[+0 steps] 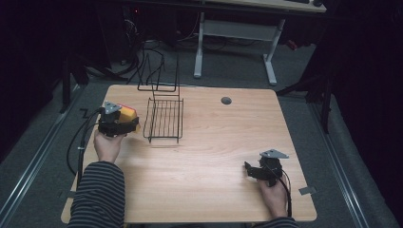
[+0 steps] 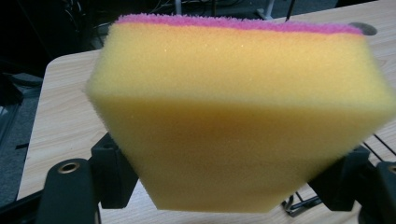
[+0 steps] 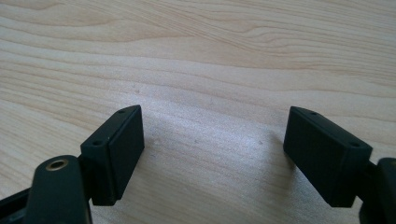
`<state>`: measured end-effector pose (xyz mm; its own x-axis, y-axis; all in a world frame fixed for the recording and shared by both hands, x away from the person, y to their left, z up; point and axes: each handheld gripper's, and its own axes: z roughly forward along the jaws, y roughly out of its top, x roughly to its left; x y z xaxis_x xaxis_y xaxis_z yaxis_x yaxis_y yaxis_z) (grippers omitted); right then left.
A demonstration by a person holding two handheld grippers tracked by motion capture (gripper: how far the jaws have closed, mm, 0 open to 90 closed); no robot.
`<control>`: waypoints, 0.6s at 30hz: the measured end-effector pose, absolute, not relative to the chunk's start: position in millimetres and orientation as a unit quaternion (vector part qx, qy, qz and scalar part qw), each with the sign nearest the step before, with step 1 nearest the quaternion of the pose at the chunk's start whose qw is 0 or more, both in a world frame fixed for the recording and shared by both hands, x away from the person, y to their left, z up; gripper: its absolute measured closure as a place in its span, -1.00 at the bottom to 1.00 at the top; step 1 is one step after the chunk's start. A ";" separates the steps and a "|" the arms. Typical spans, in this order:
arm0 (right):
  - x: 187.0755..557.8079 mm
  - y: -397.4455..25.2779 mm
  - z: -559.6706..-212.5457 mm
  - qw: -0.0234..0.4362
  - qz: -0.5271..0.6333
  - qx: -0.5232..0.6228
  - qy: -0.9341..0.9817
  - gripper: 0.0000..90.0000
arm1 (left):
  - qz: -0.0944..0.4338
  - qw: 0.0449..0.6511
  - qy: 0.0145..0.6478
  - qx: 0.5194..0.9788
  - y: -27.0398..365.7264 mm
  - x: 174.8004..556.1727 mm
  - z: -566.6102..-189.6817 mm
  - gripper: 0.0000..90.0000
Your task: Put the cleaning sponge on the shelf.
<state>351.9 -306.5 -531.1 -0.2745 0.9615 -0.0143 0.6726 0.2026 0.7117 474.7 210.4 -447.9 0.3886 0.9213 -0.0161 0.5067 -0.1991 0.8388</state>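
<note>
1. The left gripper [image 1: 124, 124] sat at the left edge of the light wooden table [image 1: 214, 142], the person's left hand [image 1: 108, 145] behind it and a striped sleeve [image 1: 97, 194] trailing back from the wrist.
2. Its two black jaws were clenched on a thick yellow foam sponge with a pink scouring layer [image 2: 238, 116]; the sponge bulged out between and above the jaws, its pink face on the far side from the gripper's camera.
3. Just to the right of that gripper and the held sponge stood a black wire dish rack [image 1: 164, 118], close beside the sponge; whether they touched could not be told.
4. Farther right, beyond the rack, a small dark round grommet hole [image 1: 226, 100] lay in the tabletop.
5. The right gripper [image 1: 248, 170] rested near the right front corner, well apart from the sponge, held by the right hand [image 1: 273, 192].
6. Its jaws stood released, wide apart, with bare wood between them.
</note>
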 end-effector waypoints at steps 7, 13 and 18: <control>351.9 -306.5 -531.1 0.238 0.304 0.554 0.738 -0.54 | 0.253 0.415 0.475 0.733 207.1 467.8 -440.4 -0.47; 351.9 -306.5 -531.1 0.238 0.304 0.553 0.738 -0.54 | 0.245 0.423 0.466 0.738 202.4 464.4 -437.9 -0.47; 351.9 -306.5 -531.1 0.238 0.303 0.554 0.738 -0.54 | 0.237 0.424 0.453 0.747 193.8 462.7 -432.9 -0.47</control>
<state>351.9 -306.5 -531.1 -0.2738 0.9617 -0.0156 0.6726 0.2030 0.7117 462.7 193.8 -432.9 0.4776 0.8781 -0.0292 0.4750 -0.2301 0.8494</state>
